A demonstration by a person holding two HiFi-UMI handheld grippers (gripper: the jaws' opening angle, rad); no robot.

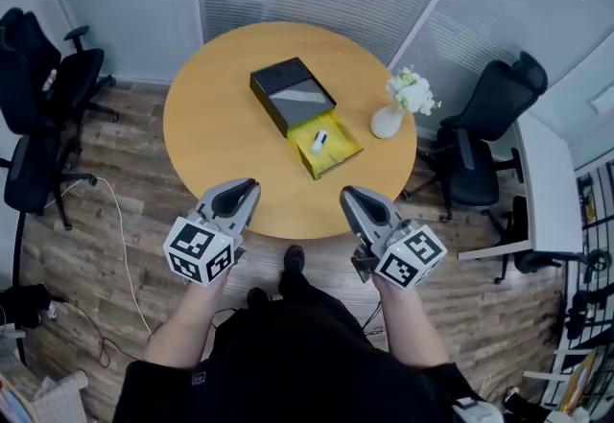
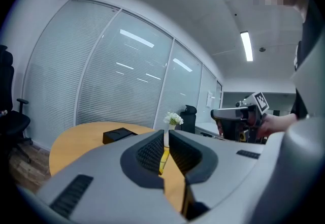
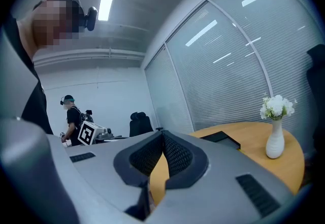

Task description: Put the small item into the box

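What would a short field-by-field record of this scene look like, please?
Table: round, wooden top
Black box: near the table's middle
Yellow tray: against the black box's near end, open on top
Small white item: lying in the yellow tray
Vase: white, holding white flowers, on the table's right side
Left tongs: shut, empty, at the table's near edge
Right tongs: shut, empty, at the near edge, apart from the left
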